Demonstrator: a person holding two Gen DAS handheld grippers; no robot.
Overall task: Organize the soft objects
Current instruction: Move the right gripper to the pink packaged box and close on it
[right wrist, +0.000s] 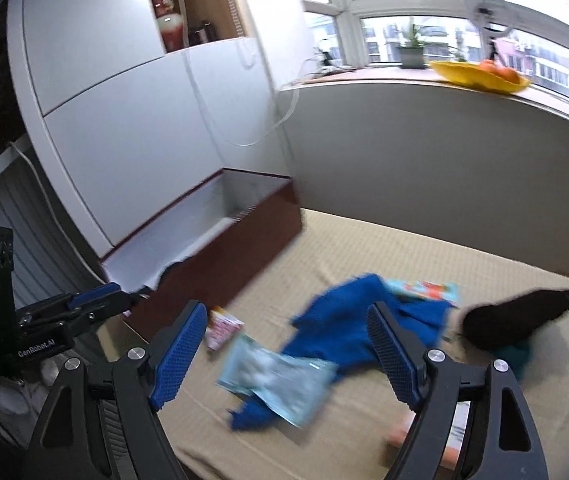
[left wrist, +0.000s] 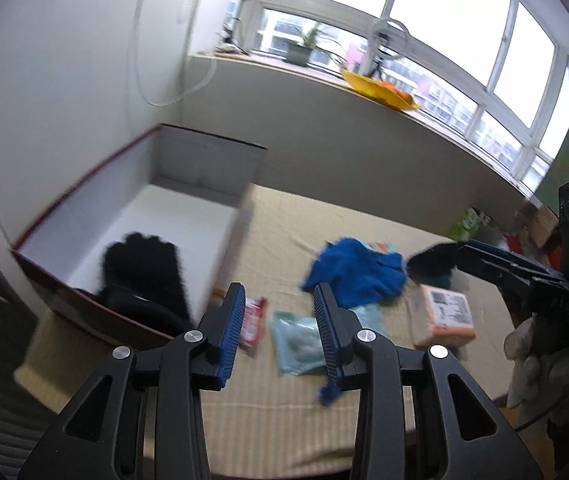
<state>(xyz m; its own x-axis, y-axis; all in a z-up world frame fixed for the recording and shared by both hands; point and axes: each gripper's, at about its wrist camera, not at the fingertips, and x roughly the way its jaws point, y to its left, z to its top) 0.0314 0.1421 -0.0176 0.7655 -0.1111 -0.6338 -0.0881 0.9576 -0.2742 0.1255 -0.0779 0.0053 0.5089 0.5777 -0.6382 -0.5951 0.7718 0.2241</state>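
Note:
A black glove (left wrist: 144,276) lies in the red-edged white box (left wrist: 188,216) at the left of the beige table. A blue cloth (left wrist: 358,276) lies mid-table; it also shows in the right wrist view (right wrist: 348,332). A second black glove (right wrist: 520,316) lies to its right, on a teal item. My left gripper (left wrist: 280,320) is open and empty above a teal packet (left wrist: 296,340). My right gripper (right wrist: 288,356) is open and empty, above the blue cloth and the teal packet (right wrist: 272,380). In the left wrist view the right gripper (left wrist: 440,256) appears near the second black glove.
A small red-white packet (left wrist: 254,320) lies beside the box. An orange-white pack (left wrist: 444,316) lies right of the cloth, a colourful packet (right wrist: 424,290) behind it. A windowsill with a yellow bowl (left wrist: 380,88) and a plant runs behind. A white cabinet (right wrist: 144,120) stands left.

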